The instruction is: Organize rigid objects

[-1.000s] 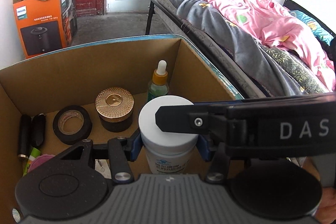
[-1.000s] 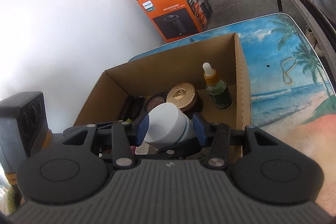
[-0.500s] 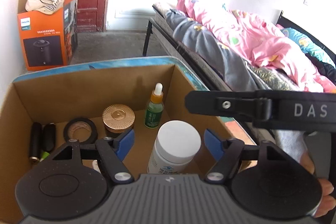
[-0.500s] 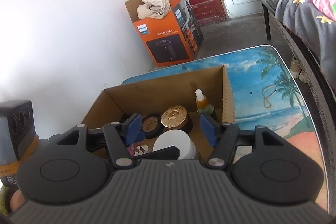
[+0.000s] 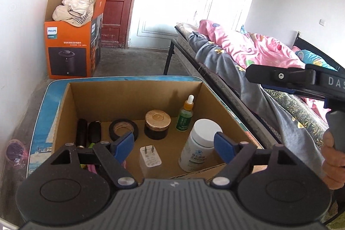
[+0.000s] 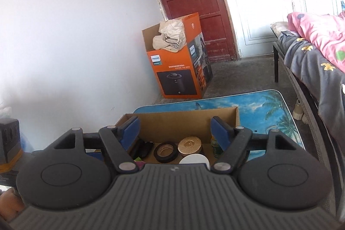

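Observation:
An open cardboard box (image 5: 133, 96) holds a white bottle (image 5: 200, 143), a green dropper bottle (image 5: 185, 115), a gold-lidded jar (image 5: 157, 124), a black tape roll (image 5: 123, 129), a white plug (image 5: 149, 157) and two black tubes (image 5: 82, 130). My left gripper (image 5: 173, 147) hangs above the box's near side, jaws opening, pads clear of the upright bottle. My right gripper (image 6: 175, 132) is higher and further back, jaws opening with nothing between them. It looks over the box (image 6: 183, 122), the tape (image 6: 166, 151), the jar (image 6: 189, 144) and the bottle's lid (image 6: 194, 160).
The box sits on a beach-print table (image 6: 269, 113). A bed with a pink quilt (image 5: 248, 51) runs along the right. An orange carton (image 5: 69, 51) stands on the floor by the red door. A hand (image 5: 332, 156) holds the right gripper's handle. A black device (image 6: 8, 139) is at far left.
Both grippers were shut on the white bottle inside the box. They have let go, opened wide, and drawn back and up. The bottle now stands alone on the box floor.

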